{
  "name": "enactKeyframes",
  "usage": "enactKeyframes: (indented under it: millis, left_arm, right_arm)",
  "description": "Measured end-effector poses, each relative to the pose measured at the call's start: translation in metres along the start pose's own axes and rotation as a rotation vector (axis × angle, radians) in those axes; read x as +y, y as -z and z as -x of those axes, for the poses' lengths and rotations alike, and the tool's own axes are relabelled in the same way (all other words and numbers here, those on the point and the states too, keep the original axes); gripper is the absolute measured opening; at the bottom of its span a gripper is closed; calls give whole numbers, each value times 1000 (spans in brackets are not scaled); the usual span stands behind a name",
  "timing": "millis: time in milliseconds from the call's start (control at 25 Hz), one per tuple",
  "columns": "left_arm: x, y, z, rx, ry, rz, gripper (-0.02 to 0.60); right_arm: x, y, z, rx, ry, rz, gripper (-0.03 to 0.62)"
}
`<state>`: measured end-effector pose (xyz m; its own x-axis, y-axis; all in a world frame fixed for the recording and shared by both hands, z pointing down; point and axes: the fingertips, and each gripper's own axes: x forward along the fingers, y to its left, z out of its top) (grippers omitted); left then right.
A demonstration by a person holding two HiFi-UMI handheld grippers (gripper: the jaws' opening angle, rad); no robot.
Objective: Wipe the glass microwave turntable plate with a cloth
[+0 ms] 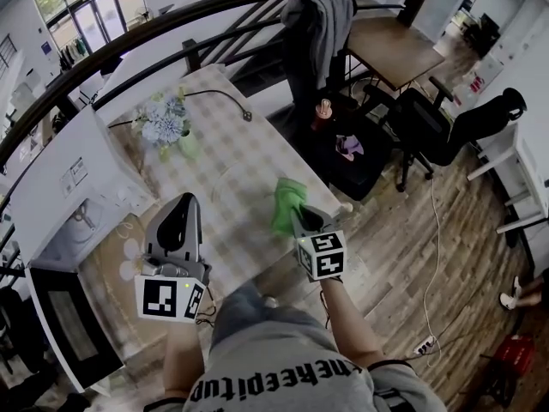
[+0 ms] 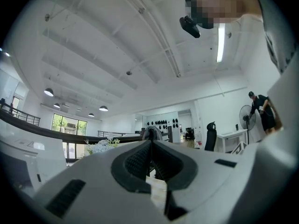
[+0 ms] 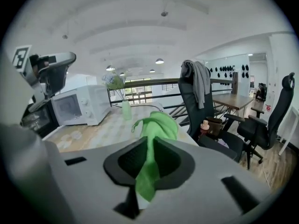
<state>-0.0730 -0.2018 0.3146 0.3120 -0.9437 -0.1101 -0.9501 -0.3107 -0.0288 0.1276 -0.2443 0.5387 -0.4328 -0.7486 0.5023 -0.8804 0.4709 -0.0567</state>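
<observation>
Right hand-held gripper (image 3: 150, 146) pinches the green cloth (image 3: 158, 124) over the counter (image 1: 214, 127). Left hand-held gripper (image 2: 150, 146) pressed together, empty. I make out the glass turntable plate (image 1: 243, 194) flat on the counter, just ahead of both.

Part of cloth (image 3: 159, 124) hidden inside right claw (image 3: 151, 141); distant person (image 2: 260, 110) partly behind left claw (image 2: 151, 143)

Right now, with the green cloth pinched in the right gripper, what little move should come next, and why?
Probably lower the right gripper until the green cloth touches the glass turntable plate. Its jaws are clamped on the cloth, which seems to hang above the plate's near edge on the checked table, not yet on it. The left gripper is shut on nothing.
</observation>
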Motion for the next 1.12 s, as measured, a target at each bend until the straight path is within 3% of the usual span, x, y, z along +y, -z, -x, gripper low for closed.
enactKeyframes:
  millis: [680,1120]
  left_arm:
    - [-14,-15,15,-5,-10,-14,11]
    - [-14,-19,21,-3,-22,-7,11]
  right_arm:
    - [-2,-75,73,-242,8,-19,45]
    - [6,-119,113,-369,32,66,44]
